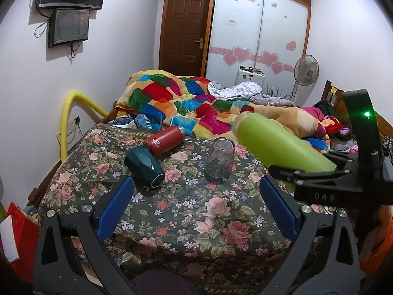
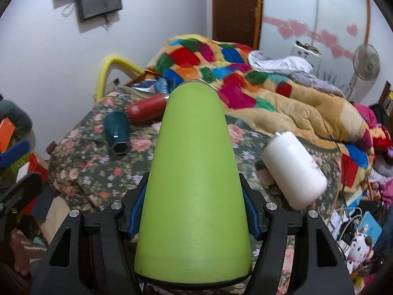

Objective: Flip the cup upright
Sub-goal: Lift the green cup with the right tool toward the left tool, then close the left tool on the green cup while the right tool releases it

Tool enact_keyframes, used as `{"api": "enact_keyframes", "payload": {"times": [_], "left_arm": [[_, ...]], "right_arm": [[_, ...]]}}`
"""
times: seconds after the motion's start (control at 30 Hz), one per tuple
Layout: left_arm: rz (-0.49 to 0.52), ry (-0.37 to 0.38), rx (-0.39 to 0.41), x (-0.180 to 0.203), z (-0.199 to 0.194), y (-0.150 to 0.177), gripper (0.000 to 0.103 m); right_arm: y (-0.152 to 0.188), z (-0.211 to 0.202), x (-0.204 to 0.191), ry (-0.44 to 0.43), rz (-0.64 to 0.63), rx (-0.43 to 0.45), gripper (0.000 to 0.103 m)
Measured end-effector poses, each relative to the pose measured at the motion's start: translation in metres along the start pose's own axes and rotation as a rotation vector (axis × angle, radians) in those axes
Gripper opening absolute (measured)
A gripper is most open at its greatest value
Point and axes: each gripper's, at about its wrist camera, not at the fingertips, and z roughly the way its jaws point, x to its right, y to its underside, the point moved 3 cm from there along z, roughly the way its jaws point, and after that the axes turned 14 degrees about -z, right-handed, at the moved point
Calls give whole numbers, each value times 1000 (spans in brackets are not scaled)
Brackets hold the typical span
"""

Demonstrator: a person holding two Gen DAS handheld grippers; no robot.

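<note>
My right gripper (image 2: pixel 194 211) is shut on a lime-green cup (image 2: pixel 194 177), held lying along the fingers above the bed, its metal-rimmed mouth pointing away. The same cup (image 1: pixel 282 142) shows in the left wrist view, tilted, with the right gripper (image 1: pixel 316 172) at its base. My left gripper (image 1: pixel 196 201) is open and empty above the floral bedspread (image 1: pixel 196 221). A clear glass (image 1: pixel 220 158) stands upside down on the bedspread just ahead of the left gripper.
A red bottle (image 1: pixel 164 141) and a dark teal cup (image 1: pixel 145 167) lie on their sides at the left. A white cup (image 2: pixel 294 169) lies on its side at the right. A colourful quilt (image 1: pixel 186 103) is heaped behind. The bed's edges drop off left and right.
</note>
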Motion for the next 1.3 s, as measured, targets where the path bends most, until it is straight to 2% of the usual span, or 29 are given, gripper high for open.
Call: {"api": "enact_keyframes", "payload": {"times": [0.13,0.3,0.43,0.63,0.77,0.93,1.07,1.3], "left_arm": [[-18,-10,-4,-8,1,0,103],[-38,-30,-26,-18,9,2,103],[-52,-42,-55,-25,21,4,103],[-87,-40,-119,-32,46,11,103],[-120,-40,-167,-37,62,18,103],[-152,-39,-220,-43,77,25,103],[-171,-52,-255,-45,89,30,101],[-235,-11,-379,-42,119,37,99]], "right_arm": [[2,15,-18,-64,-31,-15,62],[12,56,-37,-132,-47,-84,62],[27,87,-43,-134,-67,-147,62],[37,90,-40,-130,-115,-126,62],[41,104,-44,-122,-145,-191,62],[57,119,-37,-146,-100,-255,62],[57,119,-35,-154,-89,-253,62],[59,110,-28,-182,-55,-253,62]]}}
